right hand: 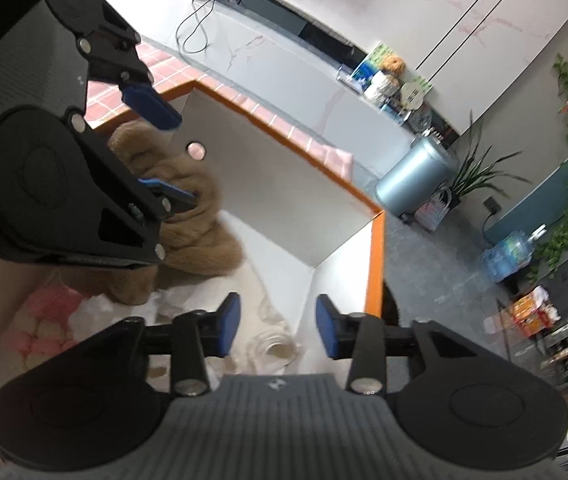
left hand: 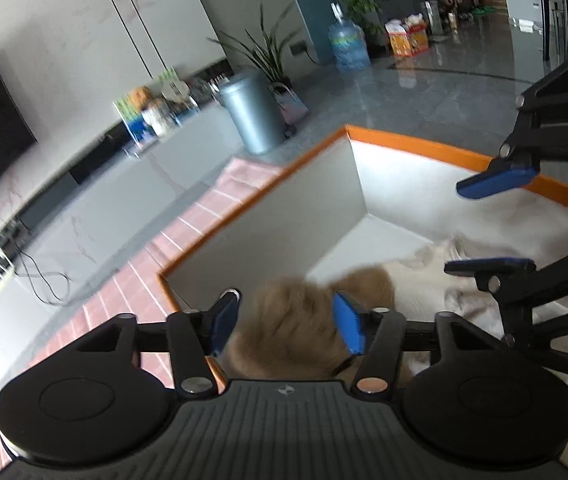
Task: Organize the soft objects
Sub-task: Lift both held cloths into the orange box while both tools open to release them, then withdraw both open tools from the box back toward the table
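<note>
A grey storage box with an orange rim (left hand: 404,142) (right hand: 284,122) fills both views. Inside lies a brown plush toy (left hand: 296,320) (right hand: 200,240). My left gripper (left hand: 287,324) (right hand: 162,152) hangs over it with its blue pads apart; the plush sits between them, and in the right wrist view one pad stands clear of the fur. A cream cloth (left hand: 424,276) (right hand: 260,304) lies on the box floor. My right gripper (right hand: 280,328) (left hand: 492,222) is open above that cloth with nothing between its pads. A pink and white fluffy item (right hand: 44,332) rests in the box's near corner.
The box stands on a pink checked cloth (left hand: 132,292) (right hand: 308,142). Beyond it on the tiled floor are a grey bin (left hand: 252,114) (right hand: 416,176), a potted plant (left hand: 268,56), a water bottle (left hand: 348,44) and a low cabinet (left hand: 164,160) with cables.
</note>
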Tool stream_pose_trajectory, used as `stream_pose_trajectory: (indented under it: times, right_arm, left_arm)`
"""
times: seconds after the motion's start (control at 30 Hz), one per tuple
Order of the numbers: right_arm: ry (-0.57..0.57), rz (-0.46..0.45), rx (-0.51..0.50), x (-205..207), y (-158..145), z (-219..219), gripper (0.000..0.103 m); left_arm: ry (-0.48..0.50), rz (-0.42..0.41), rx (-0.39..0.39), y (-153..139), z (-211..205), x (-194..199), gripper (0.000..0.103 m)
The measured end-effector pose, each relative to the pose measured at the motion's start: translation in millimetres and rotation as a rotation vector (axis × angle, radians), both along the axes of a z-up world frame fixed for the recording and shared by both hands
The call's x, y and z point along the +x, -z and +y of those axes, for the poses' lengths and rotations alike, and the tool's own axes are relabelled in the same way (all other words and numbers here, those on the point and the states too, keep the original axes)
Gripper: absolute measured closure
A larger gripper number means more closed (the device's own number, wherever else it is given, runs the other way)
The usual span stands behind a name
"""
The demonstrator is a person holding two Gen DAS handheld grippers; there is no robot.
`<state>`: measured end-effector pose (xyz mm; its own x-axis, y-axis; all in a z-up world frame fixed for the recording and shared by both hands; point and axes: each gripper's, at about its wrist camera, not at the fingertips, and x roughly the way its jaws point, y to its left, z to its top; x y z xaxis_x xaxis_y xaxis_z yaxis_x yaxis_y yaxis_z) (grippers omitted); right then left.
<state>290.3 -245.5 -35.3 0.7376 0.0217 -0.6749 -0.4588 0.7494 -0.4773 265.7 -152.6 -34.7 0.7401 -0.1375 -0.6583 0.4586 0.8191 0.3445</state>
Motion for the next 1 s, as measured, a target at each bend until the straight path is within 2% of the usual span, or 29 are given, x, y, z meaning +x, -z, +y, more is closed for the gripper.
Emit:
stream_pose_trajectory:
  times: [0.07, 0.27, 0.4, 0.53, 0.6, 1.0]
  right_arm:
    - [-0.002, -0.018, -0.007, -2.7, -3.6, -0.6, 0.057]
    - [0.005, -0.059, -0.006, -11.5, -16.7, -2.6, 0.042]
    - [0.018, -0.092, -0.009, -18.3, -24.4, -2.1, 0.034]
    - [0.045, -0.133, 0.018, -30.7, -33.7, -3.3, 0.032]
    - [0.064, -0.157, 0.043, -38.9, -37.2, -3.8, 0.024]
    - [0.202, -0.214, 0.283, -85.1, -47.1, 15.9, 0.023]
  left_arm:
    - [-0.005, -0.034, -0.003, -5.7, 0.7, -1.7, 0.032]
    - [-0.022, -0.081, -0.039, -24.1, 4.1, -6.0, 0.029]
    - [-0.023, -0.085, -0.056, -32.1, 6.9, -11.2, 0.028]
    - [-0.03, -0.093, -0.086, -40.9, 11.1, -21.1, 0.027]
    - [-0.04, -0.1, -0.105, -45.3, 15.4, -27.6, 0.027]
    - [-0.113, -0.142, -0.277, -67.1, 59.0, -76.6, 0.027]
